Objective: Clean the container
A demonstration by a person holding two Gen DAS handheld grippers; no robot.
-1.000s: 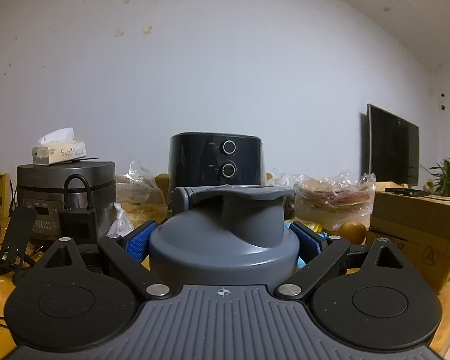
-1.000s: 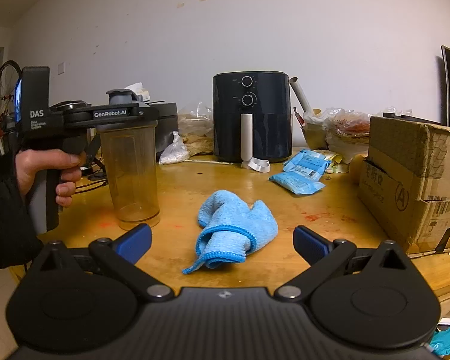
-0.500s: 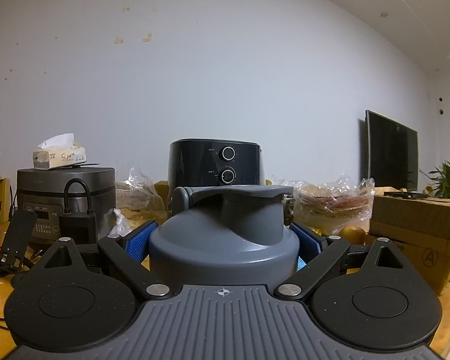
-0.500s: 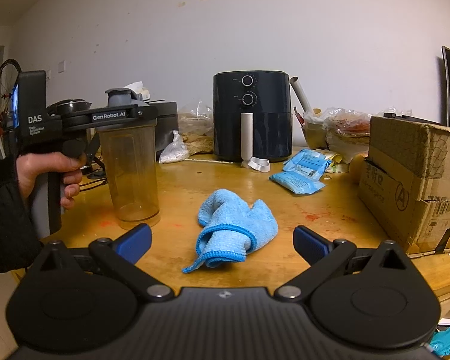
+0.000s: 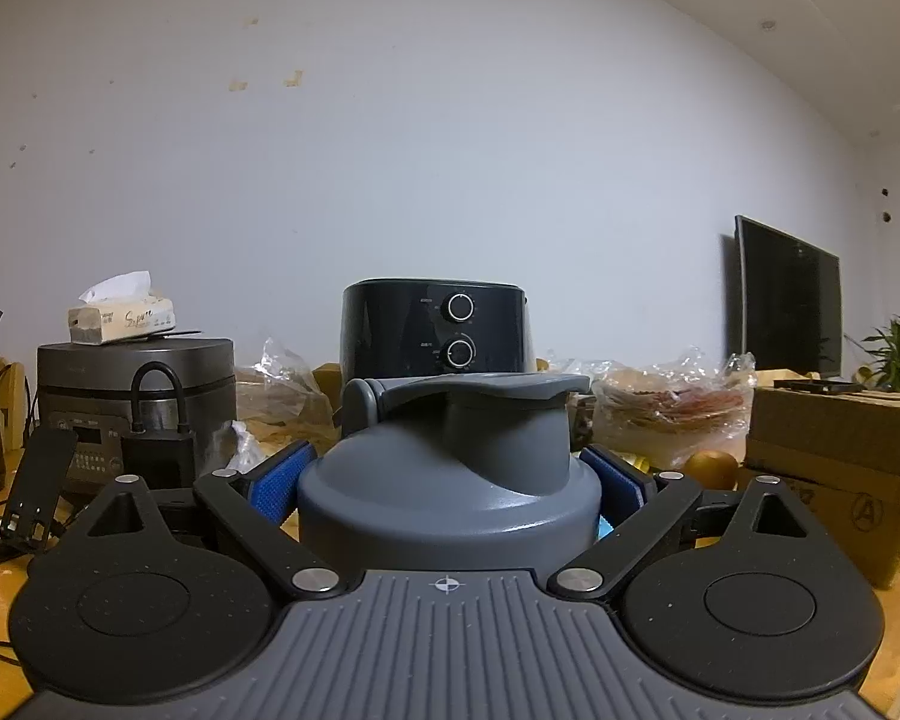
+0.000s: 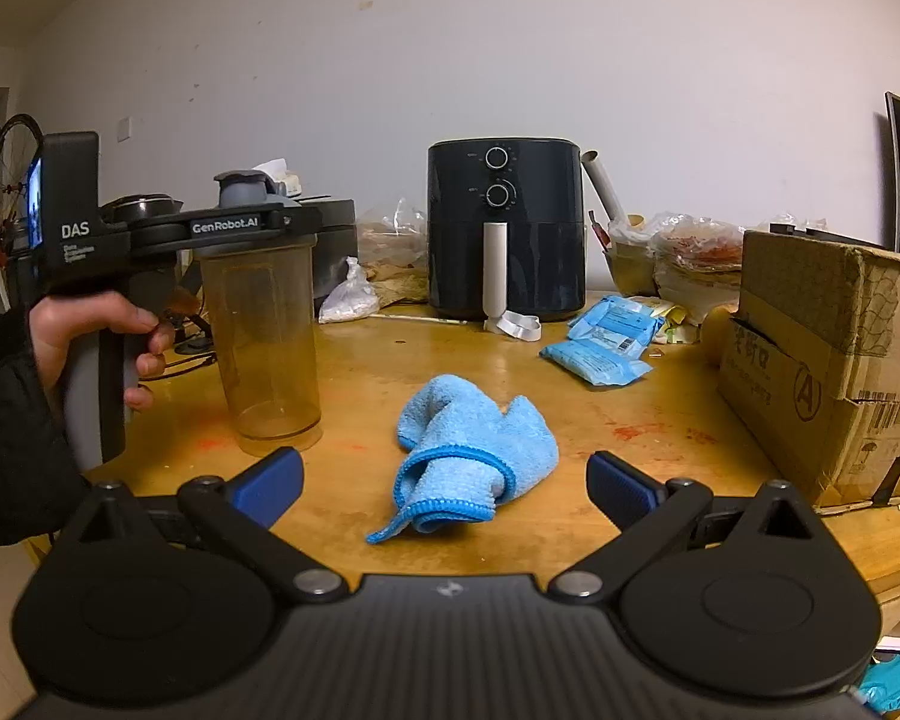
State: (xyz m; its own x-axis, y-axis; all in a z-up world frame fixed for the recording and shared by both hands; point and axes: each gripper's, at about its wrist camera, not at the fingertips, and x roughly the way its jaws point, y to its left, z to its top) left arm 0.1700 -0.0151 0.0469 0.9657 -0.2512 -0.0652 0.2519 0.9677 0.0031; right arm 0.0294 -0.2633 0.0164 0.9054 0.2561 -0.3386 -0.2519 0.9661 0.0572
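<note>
A clear amber-tinted shaker bottle [image 6: 264,336] with a grey flip lid [image 5: 456,420] stands upright at the left of the wooden table [image 6: 630,480]; its base looks to rest on the wood. My left gripper [image 5: 450,474] is shut on that lid, one blue pad on each side. From the right wrist view, the left gripper [image 6: 258,228] is level at the bottle's top, held by a hand [image 6: 90,330]. A crumpled blue cloth [image 6: 468,444] lies mid-table. My right gripper [image 6: 444,474] hovers open just in front of the cloth, holding nothing.
A black air fryer [image 6: 506,228] stands at the back. A cardboard box [image 6: 822,360] fills the right side. Blue packets [image 6: 606,342] and bagged food [image 6: 696,252] lie between them. A rice cooker [image 5: 135,396] with a tissue box sits behind the bottle.
The left gripper's view has tipped slightly upward while staying shut on the lid. The bottle, the cloth and the right gripper have hardly moved.
</note>
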